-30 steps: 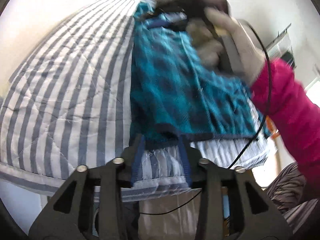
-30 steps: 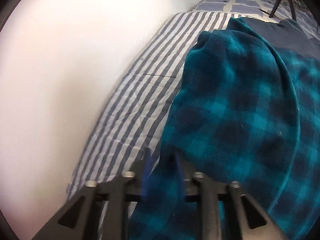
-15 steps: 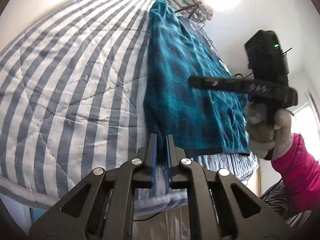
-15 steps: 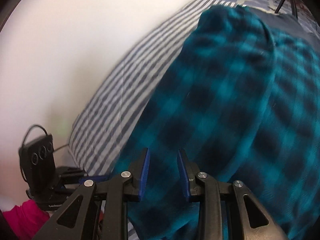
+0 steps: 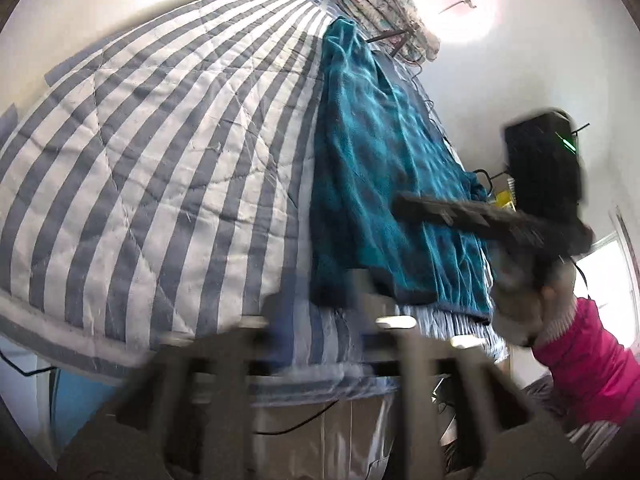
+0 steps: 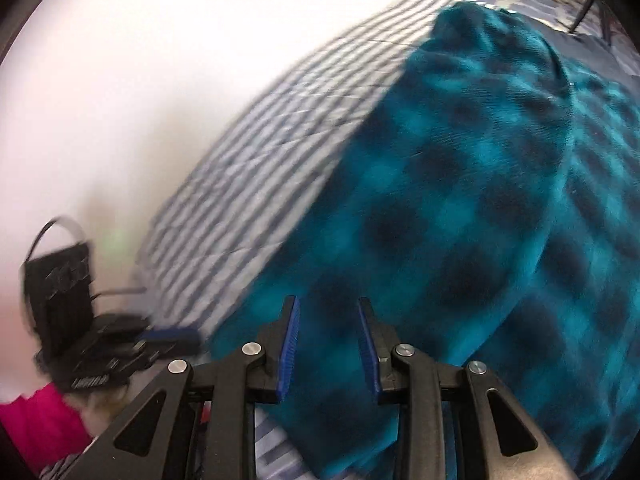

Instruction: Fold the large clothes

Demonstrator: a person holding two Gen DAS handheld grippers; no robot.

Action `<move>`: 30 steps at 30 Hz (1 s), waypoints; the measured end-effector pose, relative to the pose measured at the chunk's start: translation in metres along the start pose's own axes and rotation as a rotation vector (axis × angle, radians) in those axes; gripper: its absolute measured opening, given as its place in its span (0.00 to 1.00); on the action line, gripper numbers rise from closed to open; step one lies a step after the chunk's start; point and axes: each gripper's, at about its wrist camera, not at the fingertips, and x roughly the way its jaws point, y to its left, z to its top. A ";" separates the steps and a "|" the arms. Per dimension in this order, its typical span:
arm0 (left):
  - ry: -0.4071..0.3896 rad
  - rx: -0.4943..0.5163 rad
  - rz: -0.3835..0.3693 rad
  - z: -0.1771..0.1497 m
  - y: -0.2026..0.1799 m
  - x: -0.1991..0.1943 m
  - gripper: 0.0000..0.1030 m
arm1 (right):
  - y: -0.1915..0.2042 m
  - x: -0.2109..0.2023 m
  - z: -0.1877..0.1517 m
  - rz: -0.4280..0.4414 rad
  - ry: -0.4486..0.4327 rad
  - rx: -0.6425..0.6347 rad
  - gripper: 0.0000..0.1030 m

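Note:
A teal and dark plaid fleece garment [image 5: 372,184] lies folded lengthwise on the striped bed quilt [image 5: 160,152]; it also fills the right wrist view [image 6: 460,220]. My left gripper [image 5: 320,308] is blurred by motion, its fingers apart, just off the garment's near corner, holding nothing. My right gripper [image 6: 328,332] is open and empty above the garment's near edge; it also shows in the left wrist view [image 5: 480,216] over the garment's right side.
The grey-and-white striped quilt [image 6: 272,152] covers the bed and meets a white wall [image 6: 120,80]. A floral bundle [image 5: 384,8] lies at the bed's far end. The bed's near edge [image 5: 120,352] drops off below my left gripper.
My left gripper has let go of the garment's corner, opened and is pulling back. My right gripper opened wider and drew back from the garment.

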 end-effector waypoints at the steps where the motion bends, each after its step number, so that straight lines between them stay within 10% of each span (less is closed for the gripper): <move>1: 0.000 -0.013 -0.006 0.001 0.002 0.004 0.52 | 0.005 -0.003 -0.002 0.005 0.000 -0.022 0.32; 2: 0.012 -0.017 -0.019 0.004 0.001 0.010 0.46 | 0.011 -0.004 -0.005 0.002 -0.003 -0.038 0.32; 3: 0.021 -0.010 -0.026 0.006 0.000 0.017 0.13 | 0.017 -0.003 -0.008 -0.006 -0.005 -0.054 0.32; 4: 0.038 -0.006 -0.007 0.007 -0.001 0.024 0.00 | 0.020 -0.002 -0.009 -0.013 -0.007 -0.062 0.32; 15: -0.031 -0.030 0.001 -0.006 0.002 0.001 0.00 | -0.005 0.012 -0.013 -0.056 -0.011 0.031 0.35; 20: -0.043 -0.067 -0.024 0.002 0.004 0.003 0.59 | -0.005 0.019 -0.016 -0.017 0.024 0.028 0.35; 30: 0.003 -0.102 -0.061 0.030 -0.009 0.045 0.61 | -0.054 -0.019 -0.003 -0.209 -0.113 0.121 0.35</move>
